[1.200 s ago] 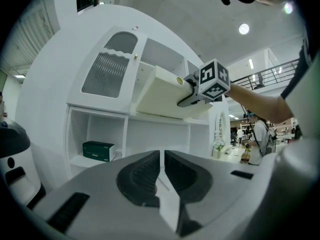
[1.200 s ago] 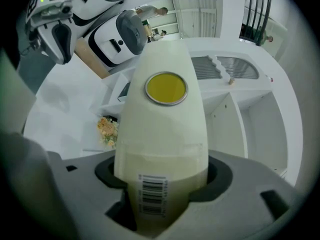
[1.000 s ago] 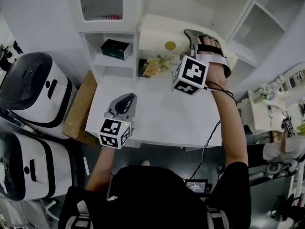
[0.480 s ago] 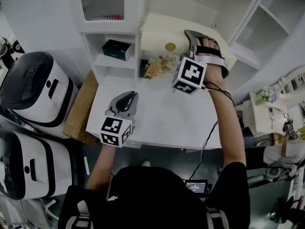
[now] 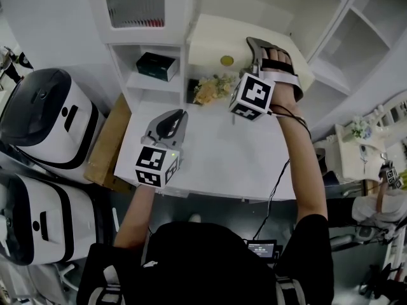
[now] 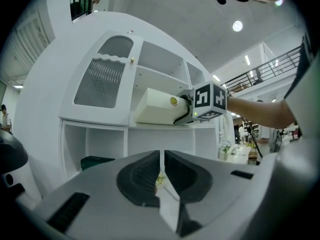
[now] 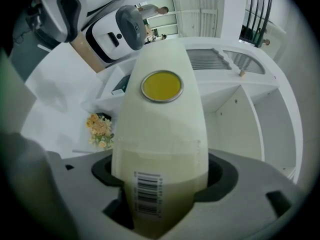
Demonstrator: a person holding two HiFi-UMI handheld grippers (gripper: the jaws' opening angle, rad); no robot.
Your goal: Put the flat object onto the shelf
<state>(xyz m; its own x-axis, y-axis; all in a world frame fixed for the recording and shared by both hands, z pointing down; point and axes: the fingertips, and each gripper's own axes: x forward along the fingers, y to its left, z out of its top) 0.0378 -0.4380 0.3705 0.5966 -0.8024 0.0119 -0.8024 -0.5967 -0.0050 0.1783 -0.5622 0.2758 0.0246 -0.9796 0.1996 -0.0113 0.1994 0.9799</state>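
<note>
A flat cream box [image 5: 219, 40] with a round yellow sticker [image 7: 161, 86] lies on the white shelf [image 6: 100, 123] above the desk. My right gripper [image 5: 270, 59] reaches up to the box's near end. Its jaws have just been opening. The box's barcoded end [image 7: 150, 199] still sits between them, with dark gaps showing at both sides. My left gripper [image 5: 177, 121] hovers over the desk's left part, level and pointing at the shelving. It is shut with nothing in it [image 6: 162, 171]. The left gripper view shows the box [image 6: 155, 106] and the right gripper's marker cube [image 6: 210, 100].
A dark green box [image 5: 154, 65] sits in a low cubby at the left. Dried flowers [image 5: 210, 88] lie at the back of the white desk [image 5: 210, 151]. A ribbed glass door [image 5: 133, 2] is above. Cardboard [image 5: 108, 142] and white-and-black machines [image 5: 44, 116] stand at the left.
My left gripper has risen and come a little closer to the shelving. The right gripper has shifted slightly along the box, which stays on the shelf.
</note>
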